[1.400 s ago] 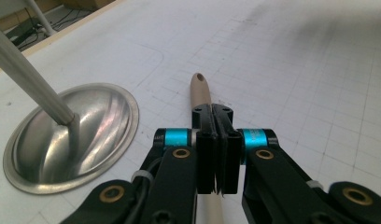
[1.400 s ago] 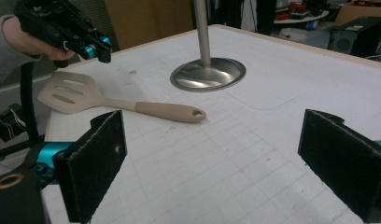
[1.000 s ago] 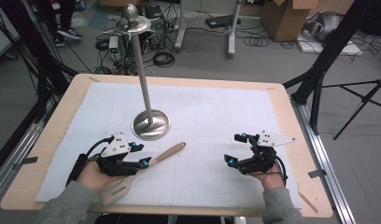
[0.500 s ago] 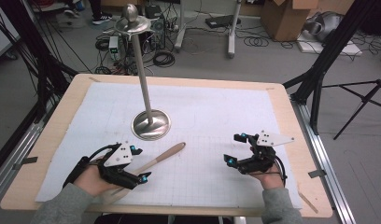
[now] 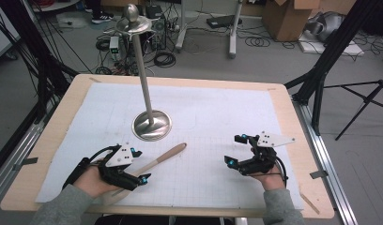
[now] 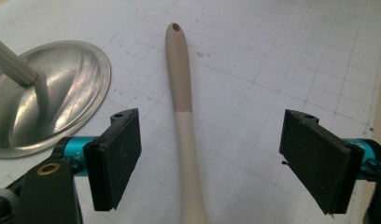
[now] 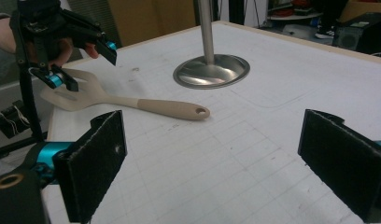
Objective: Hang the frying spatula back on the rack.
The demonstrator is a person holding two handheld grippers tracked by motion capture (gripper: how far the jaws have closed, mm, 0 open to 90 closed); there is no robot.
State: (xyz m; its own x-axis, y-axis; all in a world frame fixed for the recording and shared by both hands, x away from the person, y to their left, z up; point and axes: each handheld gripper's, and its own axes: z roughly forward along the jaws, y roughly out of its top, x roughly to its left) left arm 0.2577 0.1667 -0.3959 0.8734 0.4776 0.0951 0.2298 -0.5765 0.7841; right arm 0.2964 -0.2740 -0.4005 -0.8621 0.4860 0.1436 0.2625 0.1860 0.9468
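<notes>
The spatula (image 5: pixel 152 165) lies flat on the white mat (image 5: pixel 218 117) at the near left of the table (image 5: pixel 283 98); its tan handle runs toward the far right and ends, with a small hole at the tip, just near of the stand (image 5: pixel 151 124); its paler slotted blade sits at the near left under the left gripper (image 5: pixel 135 166). In the left gripper view the handle (image 6: pixel 181 102) runs up between the two pads (image 6: pixel 115 158); the jaws have just been opening and now stand wide apart, one on each side of the handle, neither pad touching it; the spatula rests on the mat, not held. The round steel base (image 6: pixel 44 98) of the stand is just to the left of the handle there, close but apart from it; its thin pole rises from the middle of the base to a small dish and knob at the top.

The right gripper (image 5: pixel 241 151) is at the near right of the table, well apart from the spatula, held in a hand (image 5: pixel 269 180) with a grey sleeve; its jaws are spread wide with nothing between them but bare mat. In the right gripper view the spatula (image 7: pixel 132 102) lies across the mat beyond the pads (image 7: pixel 97 163), with the left gripper (image 7: pixel 81 58) above its blade and the stand's base (image 7: pixel 212 70) farther off.
</notes>
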